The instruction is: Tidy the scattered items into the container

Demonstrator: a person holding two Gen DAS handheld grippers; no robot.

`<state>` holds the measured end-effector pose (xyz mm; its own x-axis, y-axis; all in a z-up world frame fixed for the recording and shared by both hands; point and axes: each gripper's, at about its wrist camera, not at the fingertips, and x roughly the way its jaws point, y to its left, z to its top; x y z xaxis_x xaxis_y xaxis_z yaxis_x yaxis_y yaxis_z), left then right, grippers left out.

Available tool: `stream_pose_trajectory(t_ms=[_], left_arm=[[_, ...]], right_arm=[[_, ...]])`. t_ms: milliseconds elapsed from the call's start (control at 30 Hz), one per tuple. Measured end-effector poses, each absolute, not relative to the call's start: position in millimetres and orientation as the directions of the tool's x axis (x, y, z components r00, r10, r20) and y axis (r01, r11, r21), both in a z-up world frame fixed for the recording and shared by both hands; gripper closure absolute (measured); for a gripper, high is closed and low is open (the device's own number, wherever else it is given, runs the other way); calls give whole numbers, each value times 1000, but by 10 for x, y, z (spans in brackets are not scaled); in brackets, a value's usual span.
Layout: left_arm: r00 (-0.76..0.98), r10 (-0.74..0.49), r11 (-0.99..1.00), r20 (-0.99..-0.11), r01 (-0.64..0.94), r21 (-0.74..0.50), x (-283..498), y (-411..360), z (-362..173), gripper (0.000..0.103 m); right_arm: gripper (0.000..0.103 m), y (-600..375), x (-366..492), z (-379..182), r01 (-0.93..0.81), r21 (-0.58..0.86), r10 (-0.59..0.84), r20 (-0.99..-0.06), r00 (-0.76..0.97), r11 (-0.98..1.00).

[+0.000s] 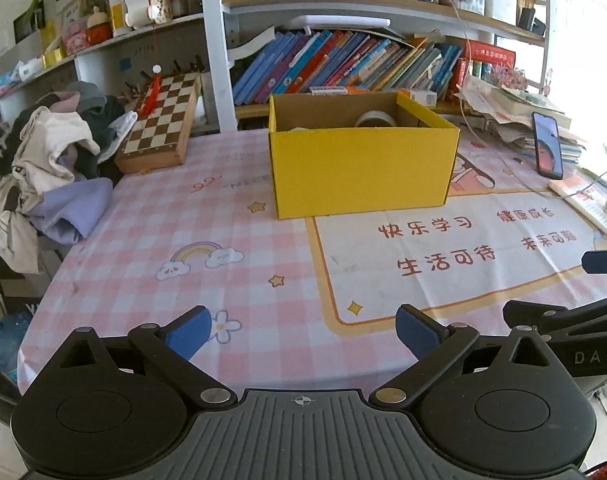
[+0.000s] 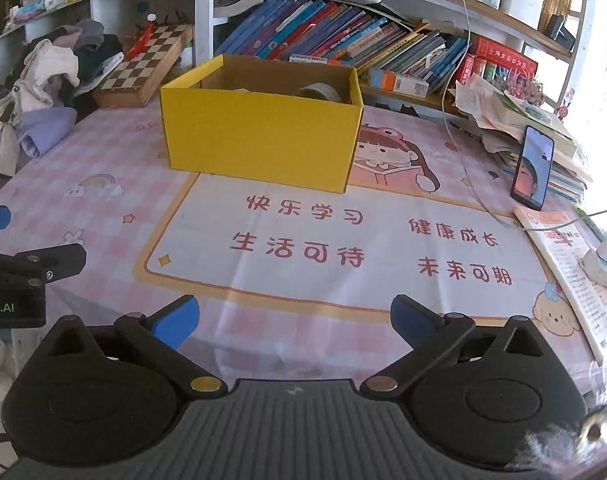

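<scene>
A yellow cardboard box [image 1: 359,172] stands open on the pink checked tablecloth at the back middle of the table; it also shows in the right wrist view [image 2: 259,140]. Inside it a roll of tape [image 1: 375,119] leans near the back wall, seen too in the right wrist view [image 2: 319,91]. My left gripper [image 1: 303,334] is open and empty, low over the table's near edge, well short of the box. My right gripper [image 2: 293,324] is open and empty, also near the front edge. Each gripper shows at the edge of the other's view.
A pile of clothes [image 1: 51,168] lies at the left edge beside a wooden chessboard [image 1: 159,120]. A phone [image 1: 547,146] leans on stacked papers at the right, with a cable, a booklet [image 2: 575,276] and a power strip. Bookshelves stand behind.
</scene>
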<state>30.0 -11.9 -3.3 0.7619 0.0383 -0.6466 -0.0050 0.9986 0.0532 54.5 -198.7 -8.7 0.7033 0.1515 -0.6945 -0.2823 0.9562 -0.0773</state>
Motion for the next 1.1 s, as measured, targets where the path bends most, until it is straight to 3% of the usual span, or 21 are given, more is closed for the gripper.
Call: stream_pose_trajectory(t_ms=[1100], left_arm=[[717, 31, 1000, -697, -18, 26, 231, -83, -130, 0]], right_arm=[[0, -1931, 461, -115, -294, -77, 154, -712, 685, 953]])
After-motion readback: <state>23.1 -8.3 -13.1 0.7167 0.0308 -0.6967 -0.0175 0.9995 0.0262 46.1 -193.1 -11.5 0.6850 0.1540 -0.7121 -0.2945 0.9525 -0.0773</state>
